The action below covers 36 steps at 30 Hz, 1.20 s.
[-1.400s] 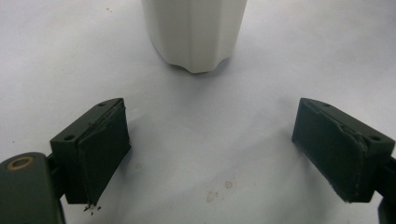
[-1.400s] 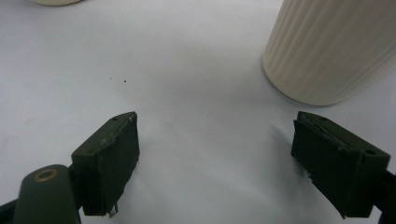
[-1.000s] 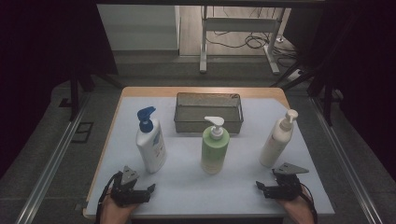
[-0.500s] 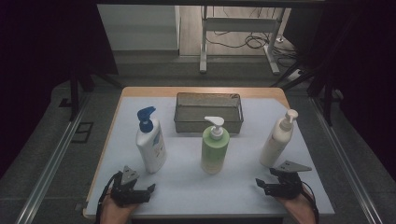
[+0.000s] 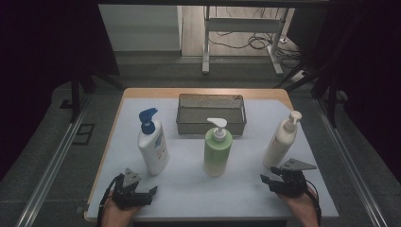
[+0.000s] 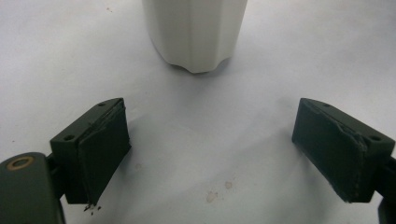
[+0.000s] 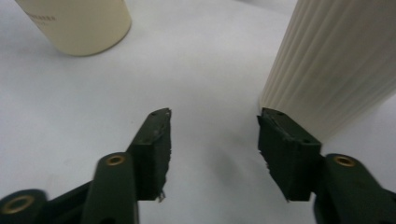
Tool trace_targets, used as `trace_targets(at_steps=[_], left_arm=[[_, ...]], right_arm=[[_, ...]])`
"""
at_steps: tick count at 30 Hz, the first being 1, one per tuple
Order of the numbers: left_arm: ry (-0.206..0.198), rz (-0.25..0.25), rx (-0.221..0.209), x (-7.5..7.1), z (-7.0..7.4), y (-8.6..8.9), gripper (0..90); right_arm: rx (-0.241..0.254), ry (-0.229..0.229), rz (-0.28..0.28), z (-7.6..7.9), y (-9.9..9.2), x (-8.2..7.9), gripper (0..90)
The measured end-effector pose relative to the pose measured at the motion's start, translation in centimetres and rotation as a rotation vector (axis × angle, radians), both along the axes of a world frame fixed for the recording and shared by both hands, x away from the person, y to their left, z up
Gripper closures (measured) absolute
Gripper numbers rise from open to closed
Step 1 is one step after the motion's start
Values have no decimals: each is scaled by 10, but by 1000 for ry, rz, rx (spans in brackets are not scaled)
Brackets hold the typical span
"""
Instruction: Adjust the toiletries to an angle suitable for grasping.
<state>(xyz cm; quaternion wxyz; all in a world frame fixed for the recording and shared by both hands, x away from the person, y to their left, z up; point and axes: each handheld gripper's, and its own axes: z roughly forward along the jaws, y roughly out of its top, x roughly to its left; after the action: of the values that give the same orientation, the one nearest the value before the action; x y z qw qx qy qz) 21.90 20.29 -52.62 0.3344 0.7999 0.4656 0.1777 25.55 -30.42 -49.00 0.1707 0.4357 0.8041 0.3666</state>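
Observation:
Three pump bottles stand in a row on the white table: a white one with a blue pump (image 5: 152, 145), a green one (image 5: 217, 152) and a cream ribbed one (image 5: 281, 142). My left gripper (image 5: 150, 191) rests near the front edge, just in front of the white bottle (image 6: 194, 32). It is wide open (image 6: 211, 112) over bare table. My right gripper (image 5: 265, 179) sits at the front right, close beside the foot of the cream bottle (image 7: 336, 60). Its jaws (image 7: 212, 114) have just been closing and stand half open with nothing between them. The green bottle's base (image 7: 79, 23) shows farther off.
A wire mesh basket (image 5: 211, 124) stands at the back middle of the table, behind the green bottle. The table's wooden edge (image 5: 203, 91) borders the far side. Dark floor, metal rails and a frame with cables lie beyond it.
The right gripper's jaws look closer together than a second ago. Both hands stay near the front edge, and the bottles have not moved.

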Motion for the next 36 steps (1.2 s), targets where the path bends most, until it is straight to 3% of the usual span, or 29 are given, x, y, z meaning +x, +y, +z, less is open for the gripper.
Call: trace_targets(at_steps=[6,11,12,16,27,36], left_arm=[[-1,0,0,0,0,0,107],[-1,0,0,0,0,0,107],[-1,0,0,0,0,0,107],[-1,0,-1,0,0,0,107],[-1,0,0,0,0,0,107],[0,1,-2,0,0,0,107]], right_arm=[[-18,-4,-3,3,6,6,604],[-35,-15,-6,6,14,11,754],[-48,-30,-17,7,17,13,819],[-49,-35,-25,7,19,17,882],[-61,-48,-107,-2,19,33,896],[-75,-60,-117,-3,19,31,896]])
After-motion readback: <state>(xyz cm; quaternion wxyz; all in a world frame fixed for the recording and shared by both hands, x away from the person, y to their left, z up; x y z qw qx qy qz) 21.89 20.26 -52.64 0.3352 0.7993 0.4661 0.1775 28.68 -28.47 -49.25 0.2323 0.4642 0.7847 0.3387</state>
